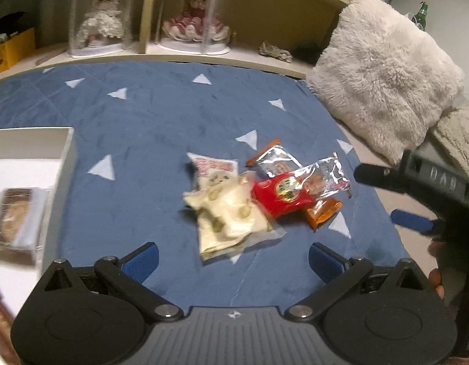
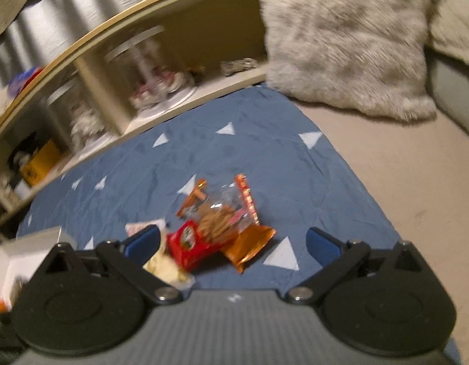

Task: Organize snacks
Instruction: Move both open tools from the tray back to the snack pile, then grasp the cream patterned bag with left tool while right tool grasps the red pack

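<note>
Left gripper: jaws released and spread wide, holding nothing. It sits low over the blue mat, just short of the snack pile.

Right gripper: jaws released, nothing between them. In the left wrist view the right gripper appears at the right edge of the mat, near the pile.

Snack pile, at the middle of the mat:
- Cream packet with a cat picture, nearest the left gripper. It lies partly over a red-and-white packet behind it.
- Red packet, touching the cream packet's right side.
- Clear packet of biscuits, overlapping the red packet.
- Orange packet, under the red and clear packets, with its end sticking out to the right.
- A second clear packet with orange ends, behind the red one.

White box: at the left edge of the mat, well apart from the pile. One wrapped snack lies inside it; the picture is blurred there.

Surroundings: a shelf with two dolls in clear cases stands behind the mat. A furry cushion rests at the right.
</note>
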A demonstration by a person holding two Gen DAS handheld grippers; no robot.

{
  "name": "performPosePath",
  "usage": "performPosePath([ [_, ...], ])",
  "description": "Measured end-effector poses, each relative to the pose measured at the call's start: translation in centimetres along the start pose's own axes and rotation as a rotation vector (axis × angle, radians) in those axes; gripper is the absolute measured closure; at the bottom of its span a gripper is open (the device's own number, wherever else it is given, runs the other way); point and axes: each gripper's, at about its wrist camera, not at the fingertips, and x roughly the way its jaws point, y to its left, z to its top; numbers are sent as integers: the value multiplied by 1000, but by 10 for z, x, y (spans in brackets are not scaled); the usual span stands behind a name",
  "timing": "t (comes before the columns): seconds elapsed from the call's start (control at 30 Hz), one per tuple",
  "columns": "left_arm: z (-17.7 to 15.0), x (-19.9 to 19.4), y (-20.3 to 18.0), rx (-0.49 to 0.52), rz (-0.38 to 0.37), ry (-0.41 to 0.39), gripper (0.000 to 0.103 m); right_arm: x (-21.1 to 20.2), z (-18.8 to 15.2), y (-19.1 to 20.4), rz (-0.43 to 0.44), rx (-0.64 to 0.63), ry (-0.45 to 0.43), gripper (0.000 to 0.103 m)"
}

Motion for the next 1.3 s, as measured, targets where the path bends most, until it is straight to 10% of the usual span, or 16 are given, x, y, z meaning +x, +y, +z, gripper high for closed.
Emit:
performPosePath([
  [0.3,4,40,-20,47,-9,-33,0,30,14,-30,126,331,-1,23],
  [0.63,10,73,-21,2,48,-15,0,60,17,-37,133,326,41,42],
  [0.8,10,85,-18,-5,76,21,0,57,19,-31,135,249,64,73],
  [1.3,12,78,4,-104,64,40,7,10,-5,-20,93,153,236,76],
])
